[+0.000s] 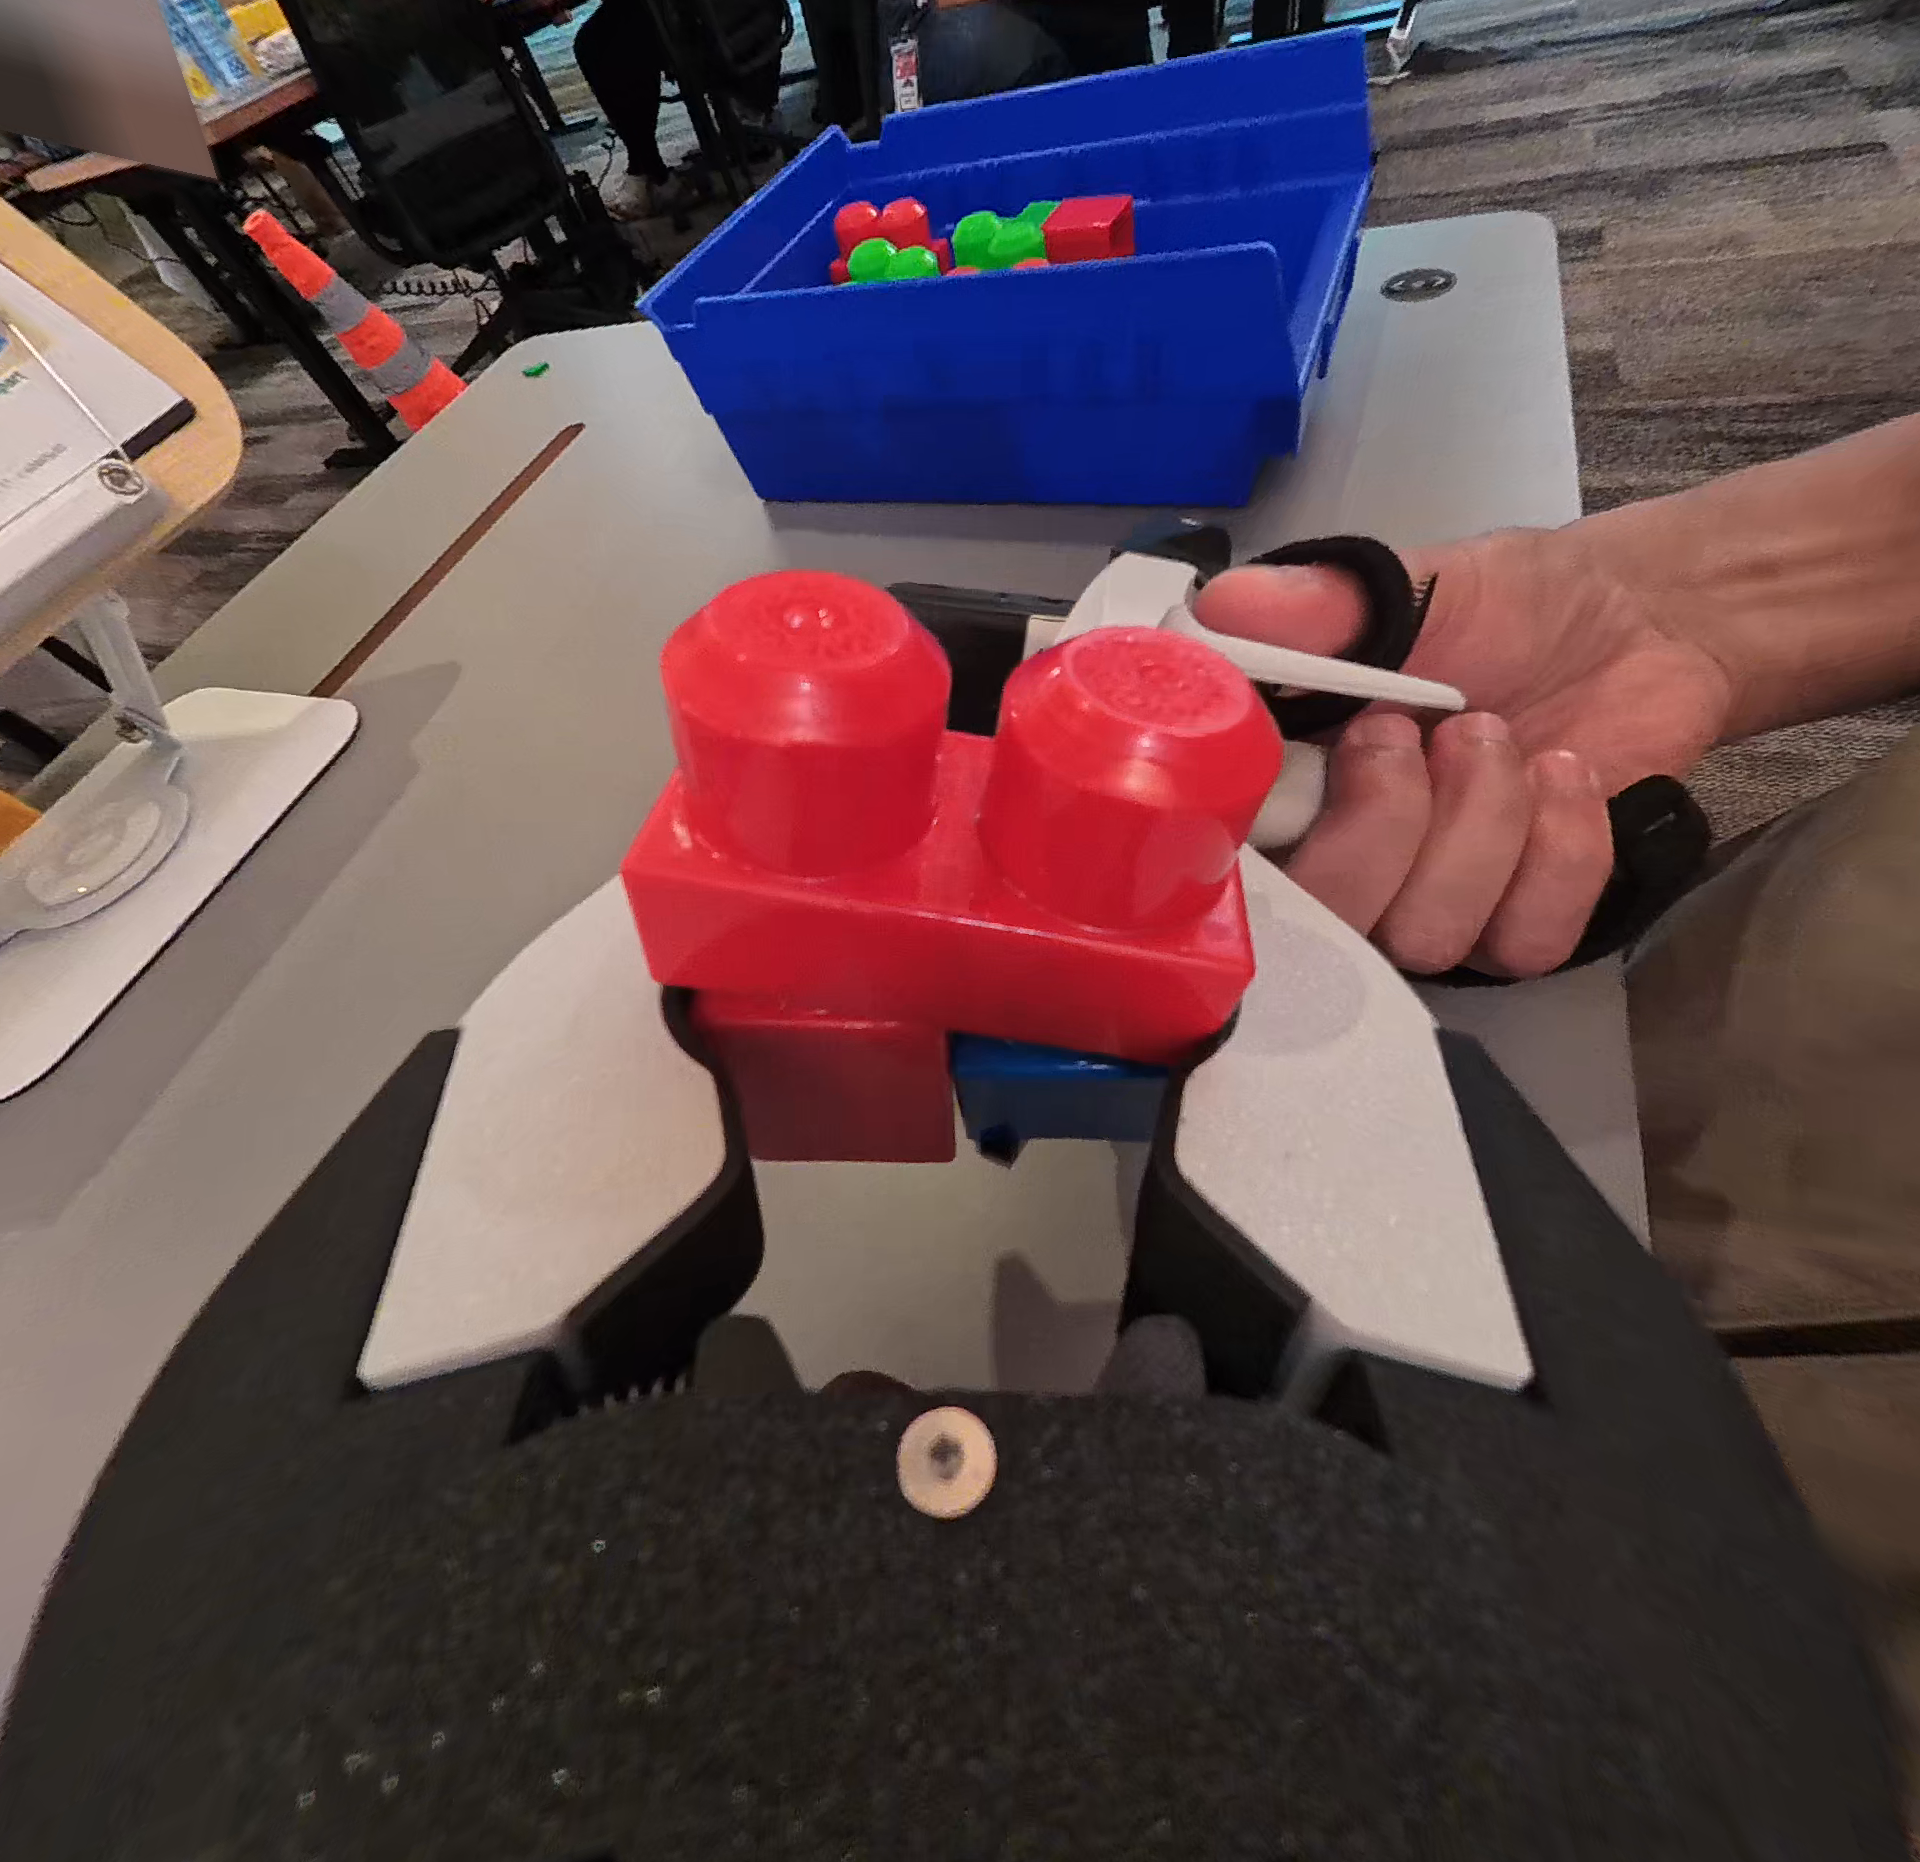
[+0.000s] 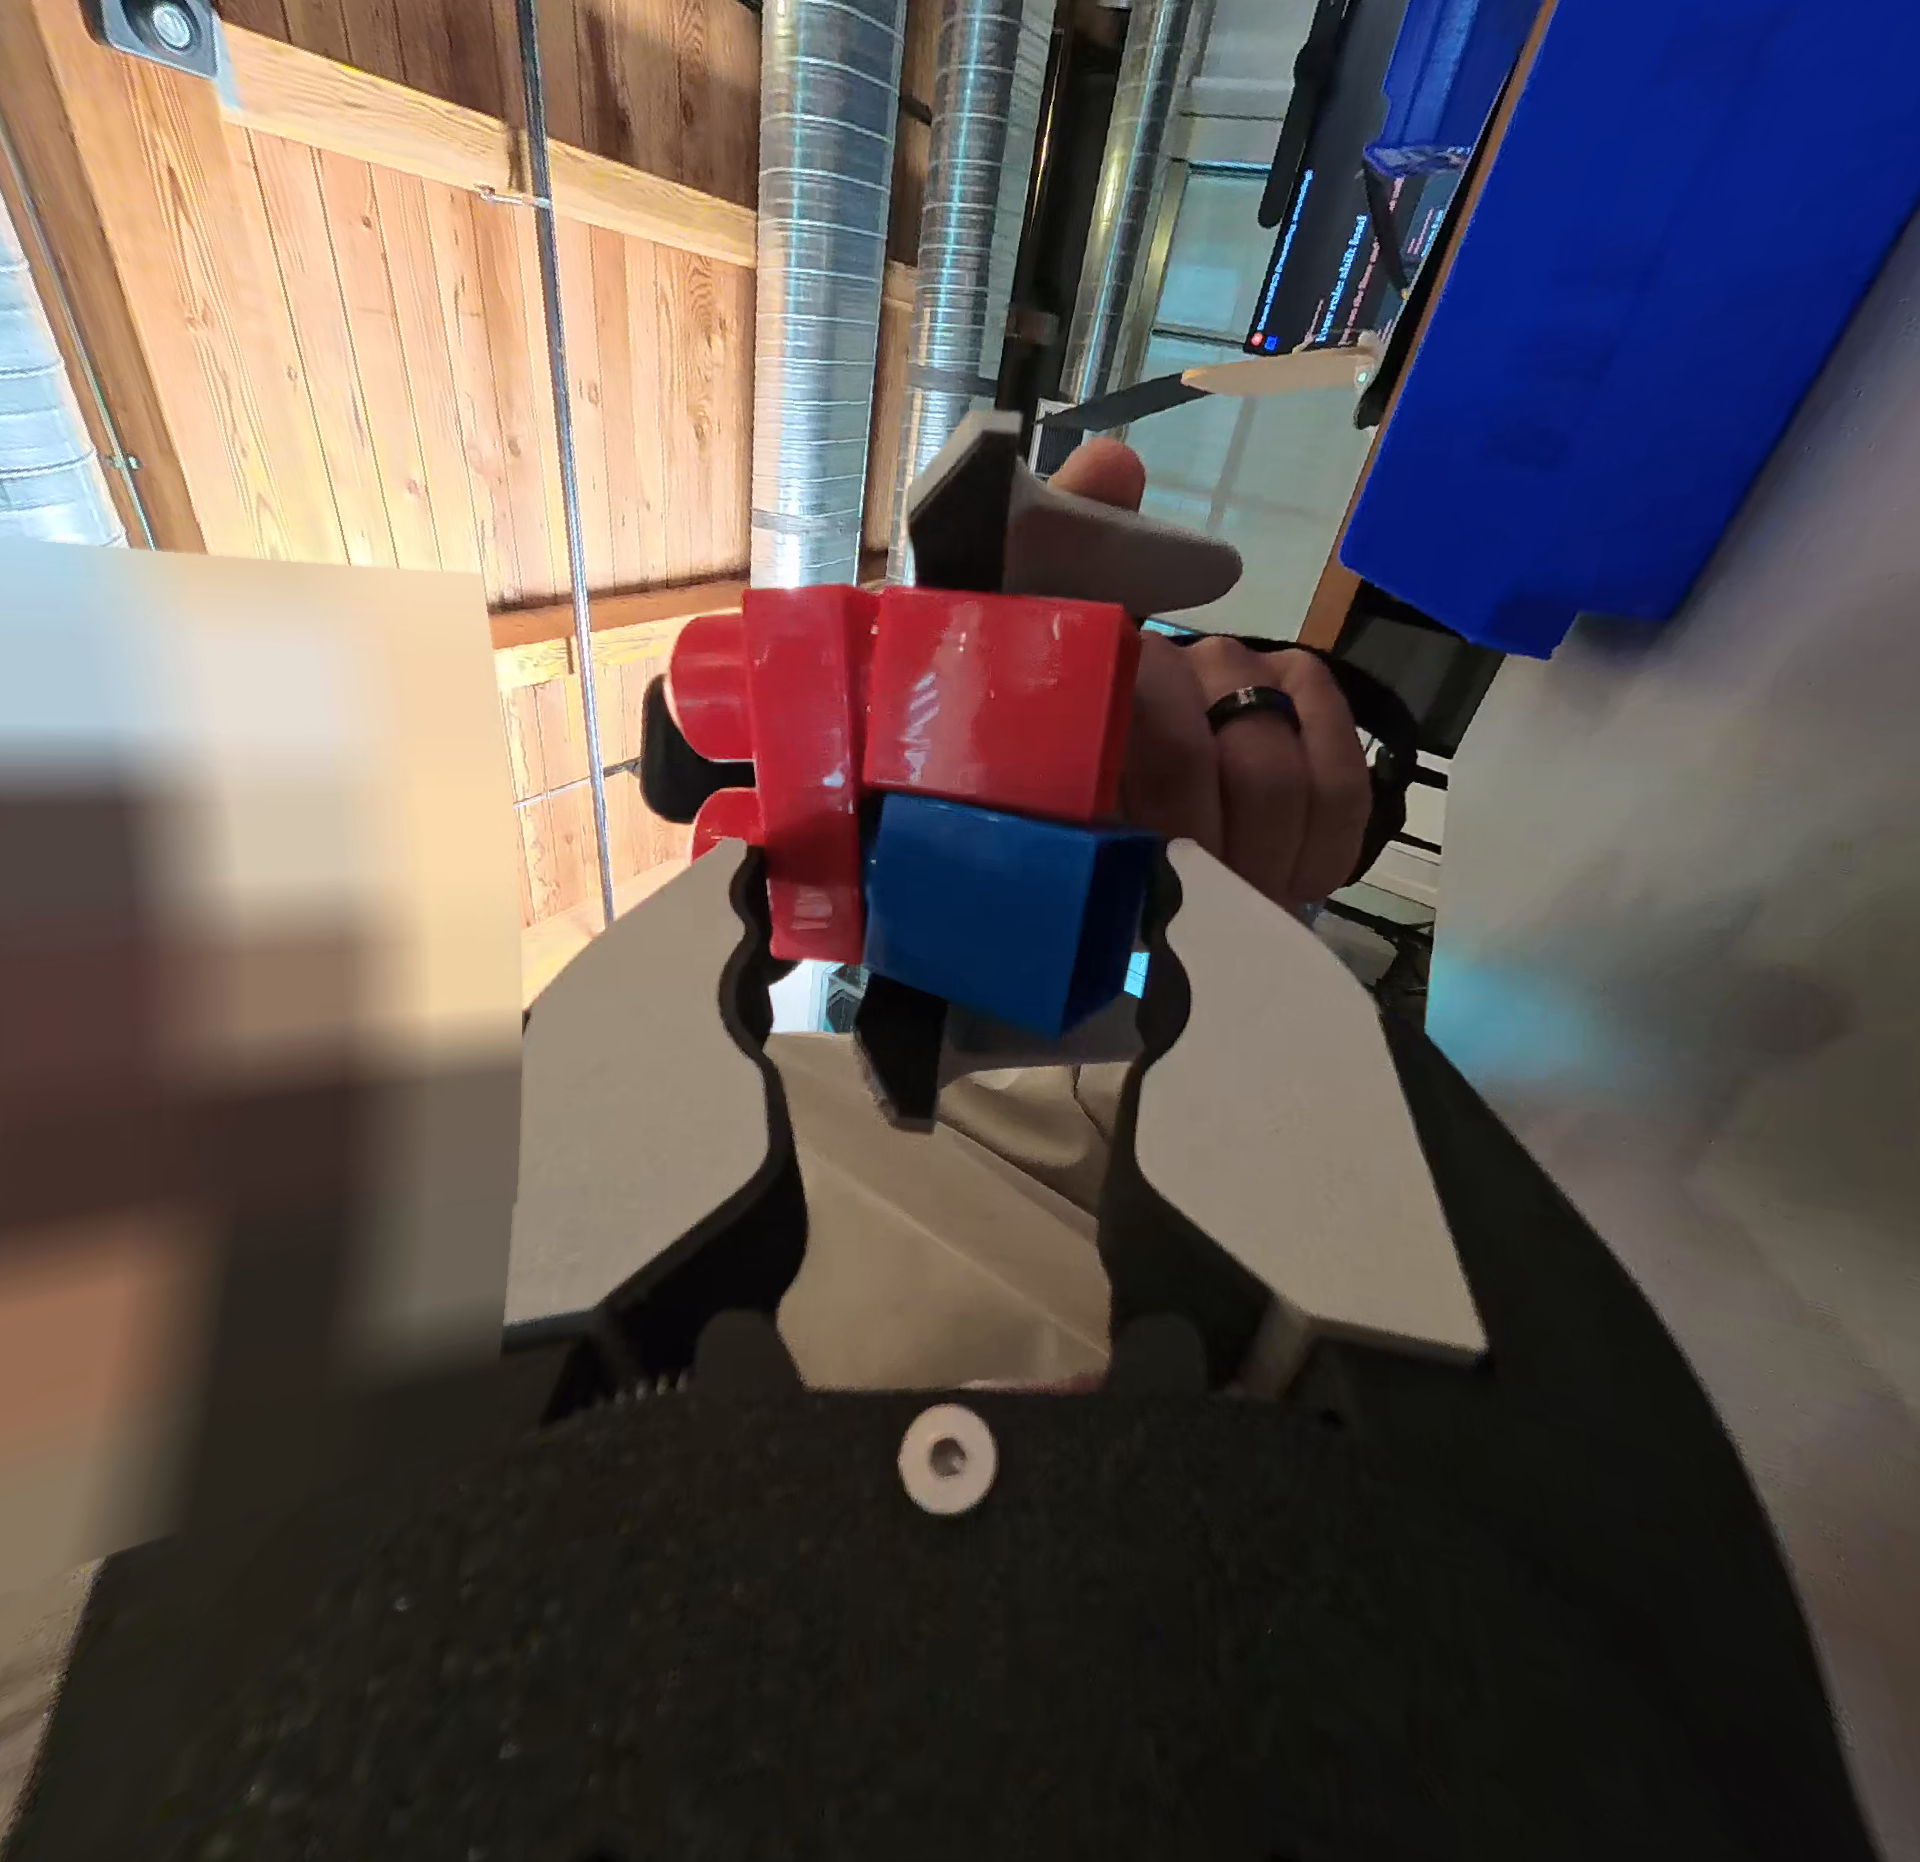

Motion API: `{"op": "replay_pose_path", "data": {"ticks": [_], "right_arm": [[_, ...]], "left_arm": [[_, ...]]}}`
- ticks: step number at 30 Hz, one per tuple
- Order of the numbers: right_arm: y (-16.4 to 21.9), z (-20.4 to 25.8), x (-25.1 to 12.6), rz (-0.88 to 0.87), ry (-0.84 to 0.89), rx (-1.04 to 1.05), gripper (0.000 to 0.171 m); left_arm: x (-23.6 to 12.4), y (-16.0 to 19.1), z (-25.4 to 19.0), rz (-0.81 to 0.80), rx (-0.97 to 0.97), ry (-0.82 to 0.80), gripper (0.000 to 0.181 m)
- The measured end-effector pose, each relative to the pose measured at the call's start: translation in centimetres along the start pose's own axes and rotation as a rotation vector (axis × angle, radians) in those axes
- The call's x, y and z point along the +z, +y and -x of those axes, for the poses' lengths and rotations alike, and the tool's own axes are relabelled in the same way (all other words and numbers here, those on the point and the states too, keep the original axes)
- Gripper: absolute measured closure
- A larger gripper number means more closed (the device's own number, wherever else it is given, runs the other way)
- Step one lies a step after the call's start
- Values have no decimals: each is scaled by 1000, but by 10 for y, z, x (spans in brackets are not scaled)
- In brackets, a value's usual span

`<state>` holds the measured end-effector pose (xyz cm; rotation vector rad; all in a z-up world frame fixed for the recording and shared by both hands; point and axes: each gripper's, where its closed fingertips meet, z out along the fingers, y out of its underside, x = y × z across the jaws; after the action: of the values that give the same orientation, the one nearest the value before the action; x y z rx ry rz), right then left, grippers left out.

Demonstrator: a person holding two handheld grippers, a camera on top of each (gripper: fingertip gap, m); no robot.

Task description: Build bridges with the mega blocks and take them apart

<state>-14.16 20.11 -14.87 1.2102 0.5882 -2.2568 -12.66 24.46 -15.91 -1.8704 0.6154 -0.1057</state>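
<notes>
Above the grey surface (image 1: pixel 520 669), my left gripper (image 1: pixel 951 1064) clamps the small bridge (image 1: pixel 935 877); my right gripper (image 2: pixel 951 919) pinches its blue block (image 2: pixel 997 908). Risk: uneven pulling may fling pieces short of the bin (image 1: pixel 997 410).

Right claw (image 2: pixel 951 903) grips the blue block (image 2: pixel 997 908) under red blocks (image 2: pixel 935 732).

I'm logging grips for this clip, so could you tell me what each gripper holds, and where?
Both hold the block bridge: the left gripper clamps the two-stud red block by its ends; the right gripper clamps across that block's end and the blue block.
</notes>
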Motion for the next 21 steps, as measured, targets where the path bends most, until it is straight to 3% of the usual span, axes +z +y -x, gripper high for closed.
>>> {"op": "replay_pose_path", "data": {"ticks": [6, 12, 16, 21], "right_arm": [[-2, 7, 0, 34, 48, -92, 91], [-15, 2, -23, 102, 438, -430, 86], [-27, 11, -39, 103, 764, -807, 88], [-19, 23, -49, 36, 954, -1106, 93]], "left_arm": [[-1, 3, 5, 35, 22, -21, 91], [-5, 24, 17, 115, 31, -98, 91], [-11, 33, 20, 102, 2, -133, 91], [-19, 45, 27, 111, -28, -194, 91]]}}
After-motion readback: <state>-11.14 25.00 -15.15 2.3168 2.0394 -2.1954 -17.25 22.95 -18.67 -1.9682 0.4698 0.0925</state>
